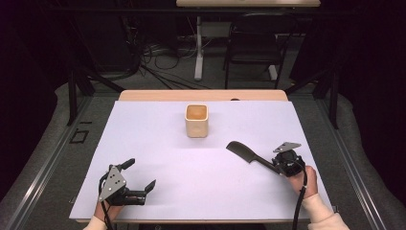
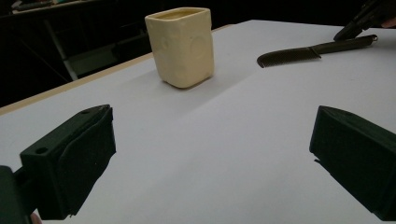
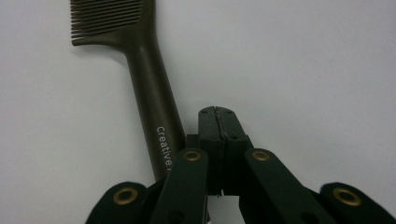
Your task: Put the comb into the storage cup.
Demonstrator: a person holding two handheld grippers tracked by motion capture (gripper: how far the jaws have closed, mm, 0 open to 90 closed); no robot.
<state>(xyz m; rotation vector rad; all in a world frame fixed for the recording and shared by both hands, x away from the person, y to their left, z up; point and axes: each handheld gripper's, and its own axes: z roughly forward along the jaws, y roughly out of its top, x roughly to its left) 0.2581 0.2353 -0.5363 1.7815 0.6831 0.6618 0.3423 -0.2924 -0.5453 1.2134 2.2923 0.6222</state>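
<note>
Comb [image 1: 245, 154], dark, long-handled, lies flat on the white table cover [image 1: 158, 143], right of centre, teeth end toward the cream square cup [image 1: 197, 120] and well apart from it. Handle end runs back to the right gripper [image 3: 215, 112].

Right gripper: jaws pressed together, nothing between them. In the right gripper view the closed tips sit just beside the handle, on its right flank, not around it. Whether they touch it I cannot tell.

Left gripper [image 1: 142, 174]: jaws standing wide apart, empty, resting low at the near left of the table, well away from comb and cup.

Judged step: taking up the comb by its handle, likely for the cup. To do it well:
- spread the right jaws first, then shift sideways so the handle lies between the pads;
- come down square to the handle, near its lettered part, not the tapering neck;
- the comb is thin and flat on the sheet, so set pads low or it may skid away;
- close firmly before lifting.
</note>
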